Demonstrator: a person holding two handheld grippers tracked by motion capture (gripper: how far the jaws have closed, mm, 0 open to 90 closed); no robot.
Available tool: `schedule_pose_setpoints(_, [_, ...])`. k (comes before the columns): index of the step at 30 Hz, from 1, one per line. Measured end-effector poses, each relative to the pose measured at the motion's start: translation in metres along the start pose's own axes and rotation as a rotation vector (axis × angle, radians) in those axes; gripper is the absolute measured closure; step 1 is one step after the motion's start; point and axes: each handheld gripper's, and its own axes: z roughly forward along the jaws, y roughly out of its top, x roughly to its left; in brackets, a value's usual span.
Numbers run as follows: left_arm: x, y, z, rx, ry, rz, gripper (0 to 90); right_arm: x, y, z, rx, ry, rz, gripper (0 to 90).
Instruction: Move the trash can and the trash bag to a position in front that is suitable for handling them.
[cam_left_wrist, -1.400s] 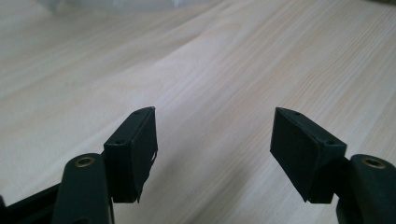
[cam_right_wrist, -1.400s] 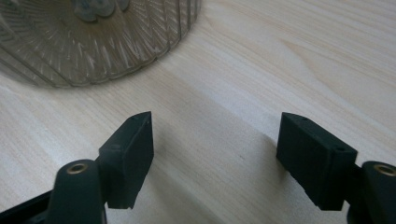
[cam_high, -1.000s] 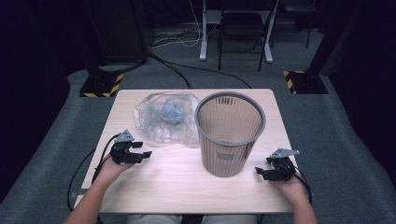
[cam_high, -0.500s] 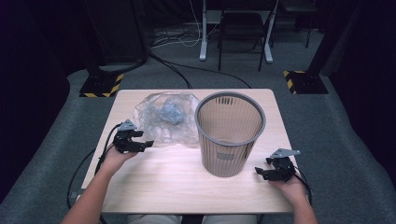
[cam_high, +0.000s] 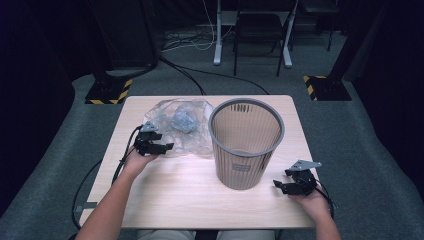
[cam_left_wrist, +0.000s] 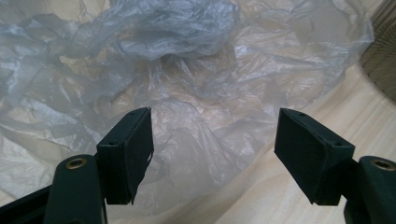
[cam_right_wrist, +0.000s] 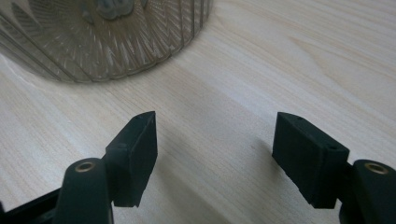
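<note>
A person sits at the near edge of a pale wooden tabletop (cam_high: 190, 200), both forearms reaching in from below, each hand holding a two-jaw gripper.

Nearest, by the near right corner, the right gripper (cam_high: 283, 187) rests low over bare wood, just beside the foot of a grey slatted wastebasket (cam_high: 246, 145). Its jaws are spread wide with nothing between them; in the right gripper view they frame only wood grain, with the basket's ribbed wall (cam_right_wrist: 107, 37) just ahead.

Farther in, toward the left edge, the left gripper (cam_high: 162, 147) points at a crumpled clear plastic bag (cam_high: 182, 127). Its jaws have just been opening and now stand wide apart. In the left gripper view the near edge of the bag (cam_left_wrist: 187, 154) lies between the two black pads (cam_left_wrist: 133, 154), but the pads do not press on it; nothing is held.

The bag lies flat and rumpled on the far left part of the tabletop, just left of the basket and seemingly touching its base, with a bunched grey knot of film near its middle. The basket stands upright and empty, right of centre.

Beyond the far edge lie dark carpet, cables, and chair and desk legs.

The step in hand looks like the approach to pick up the bag, likely to line the basket. The next move calls for easing the left jaws a little further over the film, low enough to catch a fold, then closing. Thin plastic slips easily, so a bunched ridge would hold better than a single flat layer.
</note>
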Motion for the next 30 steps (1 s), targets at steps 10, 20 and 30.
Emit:
schedule_pose_setpoints(10, [0.008,-0.006,0.012,0.054,0.016,-0.011,27.8,-0.001,-0.001,-0.003,-0.017,-0.002,0.012,30.6])
schedule_pose_setpoints(20, [0.007,-0.011,0.022,0.116,0.024,0.017,37.4,0.0,-0.002,-0.004,-0.023,0.004,0.011,31.6])
schedule_pose_setpoints(30, [0.011,-0.024,0.021,0.165,0.032,0.003,69.6,0.0,-0.002,-0.004,-0.019,0.008,0.007,32.6])
